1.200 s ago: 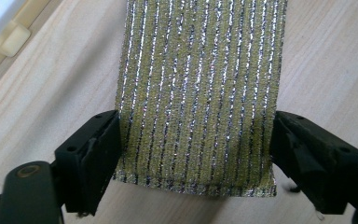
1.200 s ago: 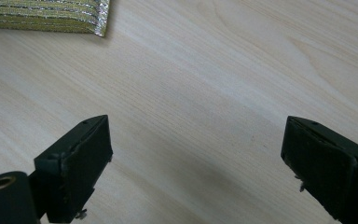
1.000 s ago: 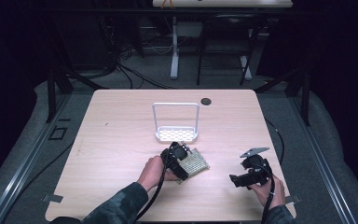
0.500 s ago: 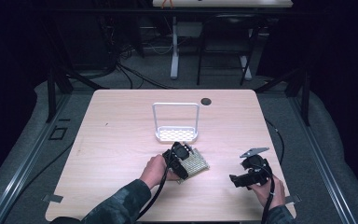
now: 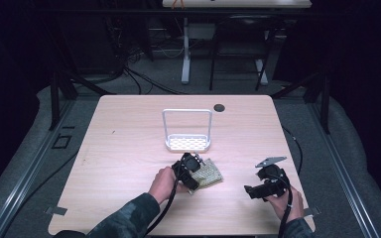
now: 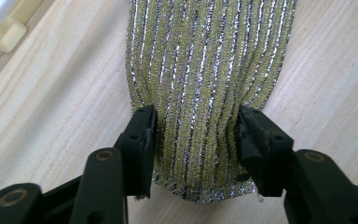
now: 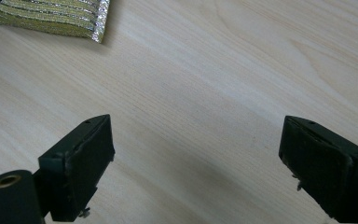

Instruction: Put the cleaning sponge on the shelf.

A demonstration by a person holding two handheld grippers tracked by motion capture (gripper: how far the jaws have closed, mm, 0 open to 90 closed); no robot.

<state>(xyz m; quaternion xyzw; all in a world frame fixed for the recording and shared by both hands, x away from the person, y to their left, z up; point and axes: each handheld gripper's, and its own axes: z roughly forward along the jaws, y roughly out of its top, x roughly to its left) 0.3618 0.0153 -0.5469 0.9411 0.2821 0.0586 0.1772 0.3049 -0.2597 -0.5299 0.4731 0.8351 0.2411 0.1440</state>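
Striped cloth (image 6: 205, 84): your left gripper (image 6: 193, 140) pinches its bunched near edge, far end cropped; right gripper (image 7: 196, 158) gapes empty.

Rack (image 5: 187, 143) stands mid-table (image 5: 119, 148), round hole (image 5: 220, 107) behind it to the right. Cloth (image 5: 209, 171) lies on the table just in front of the rack. Left gripper (image 5: 192, 166) sits at the cloth's left edge, jaws either side of it. Right gripper (image 5: 250, 190) well right of the cloth, near the front edge.
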